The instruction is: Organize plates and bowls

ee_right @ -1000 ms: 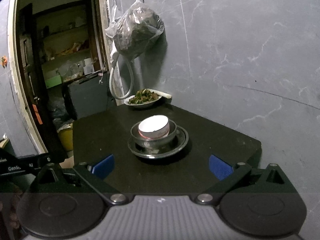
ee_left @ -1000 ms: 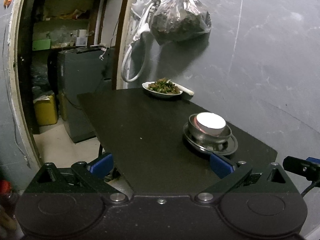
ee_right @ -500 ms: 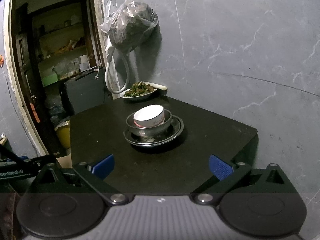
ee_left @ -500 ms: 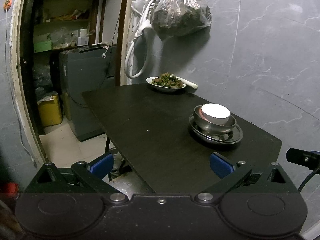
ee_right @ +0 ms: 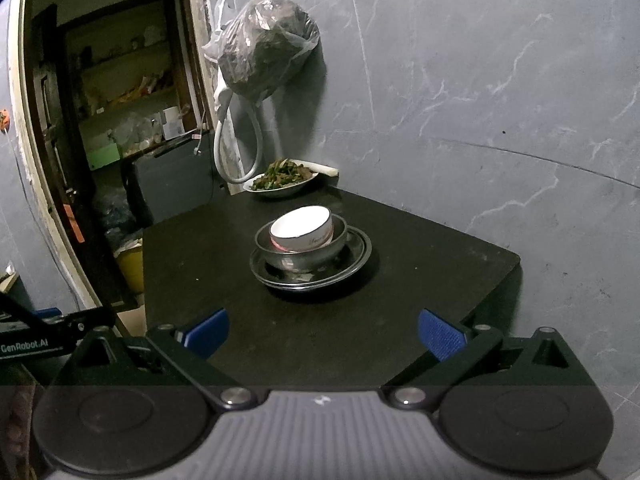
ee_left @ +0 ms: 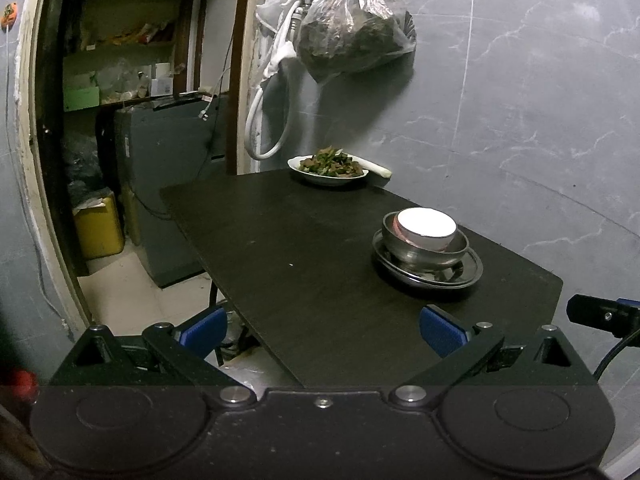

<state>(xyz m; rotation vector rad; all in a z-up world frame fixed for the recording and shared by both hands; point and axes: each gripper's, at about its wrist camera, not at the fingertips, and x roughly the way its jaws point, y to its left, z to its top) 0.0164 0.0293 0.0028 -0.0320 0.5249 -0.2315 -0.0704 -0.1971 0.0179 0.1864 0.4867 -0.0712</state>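
A white ceramic bowl (ee_left: 427, 227) (ee_right: 303, 227) is nested in a steel bowl (ee_left: 424, 250) (ee_right: 301, 251), which stands on a steel plate (ee_left: 427, 274) (ee_right: 356, 254) on the black table (ee_left: 304, 256) (ee_right: 420, 264). My left gripper (ee_left: 322, 330) is open and empty, held back over the table's near edge, left of the stack. My right gripper (ee_right: 323, 333) is also open and empty, just short of the stack and in line with it. Part of the right gripper (ee_left: 604, 314) shows at the right edge of the left wrist view.
A white dish of cooked greens (ee_left: 330, 167) (ee_right: 282, 178) sits at the table's far end by the grey marble wall. A plastic bag (ee_left: 354, 36) (ee_right: 264, 54) and a white hose (ee_left: 266, 120) hang above it. A doorway with shelves, a grey cabinet (ee_left: 168, 184) and a yellow container (ee_left: 98, 228) lie left.
Both grippers have drawn back and lifted slightly from the stack, which now sits farther off. Both stay open and the stack has not moved.
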